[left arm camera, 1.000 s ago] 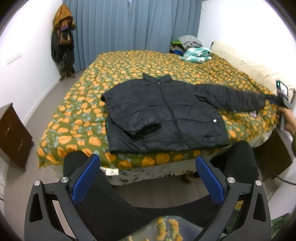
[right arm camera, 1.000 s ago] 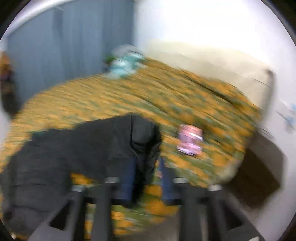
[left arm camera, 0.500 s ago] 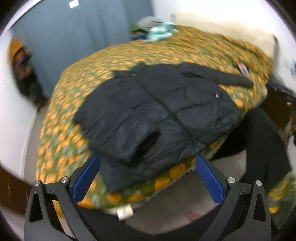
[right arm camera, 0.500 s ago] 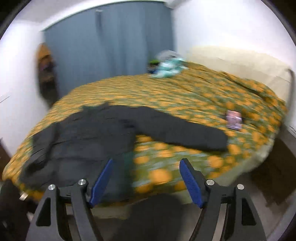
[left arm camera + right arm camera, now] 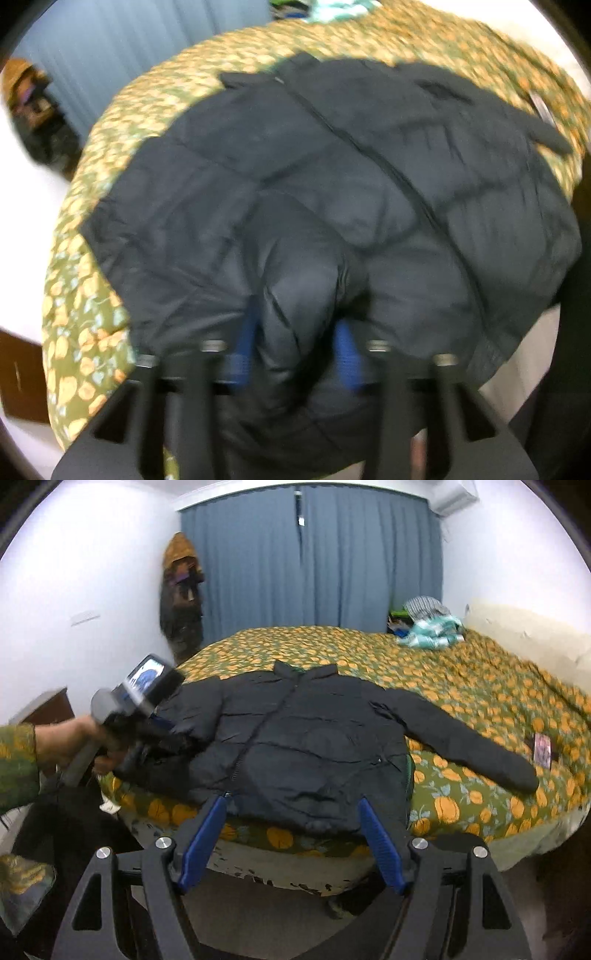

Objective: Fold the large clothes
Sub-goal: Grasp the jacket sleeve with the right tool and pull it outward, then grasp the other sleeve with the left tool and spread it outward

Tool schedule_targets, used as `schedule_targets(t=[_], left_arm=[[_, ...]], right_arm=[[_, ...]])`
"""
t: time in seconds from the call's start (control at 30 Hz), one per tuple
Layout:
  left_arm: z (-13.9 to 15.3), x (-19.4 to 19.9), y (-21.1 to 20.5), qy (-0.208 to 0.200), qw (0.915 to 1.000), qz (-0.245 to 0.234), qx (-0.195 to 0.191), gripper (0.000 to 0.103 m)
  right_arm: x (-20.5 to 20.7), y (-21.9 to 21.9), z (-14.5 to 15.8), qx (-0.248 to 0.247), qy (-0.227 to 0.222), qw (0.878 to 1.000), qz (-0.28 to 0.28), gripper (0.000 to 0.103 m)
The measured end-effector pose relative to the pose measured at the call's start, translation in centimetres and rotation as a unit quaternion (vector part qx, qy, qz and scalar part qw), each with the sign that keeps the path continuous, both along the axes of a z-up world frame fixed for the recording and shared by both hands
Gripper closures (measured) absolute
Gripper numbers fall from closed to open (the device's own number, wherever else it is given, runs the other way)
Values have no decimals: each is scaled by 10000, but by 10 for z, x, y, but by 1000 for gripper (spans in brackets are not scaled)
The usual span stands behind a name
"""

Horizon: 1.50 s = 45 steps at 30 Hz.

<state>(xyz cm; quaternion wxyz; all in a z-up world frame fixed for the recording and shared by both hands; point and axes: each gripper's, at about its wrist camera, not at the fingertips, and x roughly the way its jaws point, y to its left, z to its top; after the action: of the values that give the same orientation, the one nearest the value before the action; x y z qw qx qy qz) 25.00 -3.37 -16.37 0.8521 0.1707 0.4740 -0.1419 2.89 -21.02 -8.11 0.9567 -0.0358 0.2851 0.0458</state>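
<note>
Two grippers in play. Left gripper (image 5: pixel 295 343) pinched narrow on folded sleeve (image 5: pixel 299 280) of black puffer jacket (image 5: pixel 295 738), at jacket's left edge; blurred. Jacket lay flat, front up, near edge of bed with orange-print cover (image 5: pixel 480 686). Right gripper (image 5: pixel 291 834) spread wide, holding nothing, hovering short of jacket hem. Other sleeve (image 5: pixel 469 742) stretched out rightward, cuff near small pink card (image 5: pixel 542 749).

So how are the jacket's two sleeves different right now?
The right sleeve lies stretched out flat across the orange-patterned bedspread, with nothing holding it. The left sleeve is folded in over the black puffer jacket, and the left gripper has its blue fingers closed around its cuff. The right gripper is open and empty. Both sleeves are the same black puffy fabric.
</note>
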Motion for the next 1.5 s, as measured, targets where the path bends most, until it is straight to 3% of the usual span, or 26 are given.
schedule_targets(t=[0.1,0.2,0.33,0.4,0.47,0.5,0.53,0.57,0.63,0.67,0.73,0.9,1.07,1.13,1.27,1.4,1.5], left_arm=[[41,-8,25,-364,9982,185,-440,85],[92,-10,83,-785,9915,701,-761,86],[135,-1,196,-1244,9704,1888,-844,86],[141,2,261,-1404,9481,2742,-782,86],[134,-3,343,-1360,9057,3909,-914,75],[129,-9,366,-1303,8890,4284,-956,63],[120,-22,395,-1222,8617,4819,-1015,49],[110,-42,420,-1163,8373,5204,-1209,43],[97,-74,440,-1203,8137,5441,-1653,33],[89,-90,444,-1149,8105,5450,-1813,33],[80,-109,438,-1092,8195,5300,-1887,32],[86,-151,379,-1290,8671,4466,-1790,13],[101,-172,324,-1400,8987,3624,-2036,10],[105,-172,308,-1383,9028,3410,-2226,9],[121,-172,281,-1351,9025,3133,-2629,9],[141,-169,258,-1683,9026,3009,-2579,8],[149,-159,238,-1896,9035,3020,-2379,2]], right_arm=[[-7,10,3,-138,-106,9998,124,27],[-12,13,4,-188,-156,9995,193,27],[-15,17,4,-231,-175,9993,248,27],[-15,21,5,-256,-190,9991,295,27],[-15,24,5,-265,-187,9989,338,27],[-15,26,4,-273,-170,9988,366,27],[-14,28,4,-291,-141,9987,393,27],[-14,28,3,-299,-132,9986,409,27],[-16,30,4,-305,-163,9985,420,27],[-17,30,4,-299,-189,9985,411,27],[-18,29,6,-292,-212,9985,401,27],[-15,22,13,-275,-245,9989,277,27],[-11,17,19,-294,-222,9992,127,27],[-8,20,17,-314,-159,9993,138,27],[-9,28,11,-368,-65,9989,284,27],[-13,34,9,-426,-67,9983,399,27],[-13,35,9,-388,-79,9985,371,27]])
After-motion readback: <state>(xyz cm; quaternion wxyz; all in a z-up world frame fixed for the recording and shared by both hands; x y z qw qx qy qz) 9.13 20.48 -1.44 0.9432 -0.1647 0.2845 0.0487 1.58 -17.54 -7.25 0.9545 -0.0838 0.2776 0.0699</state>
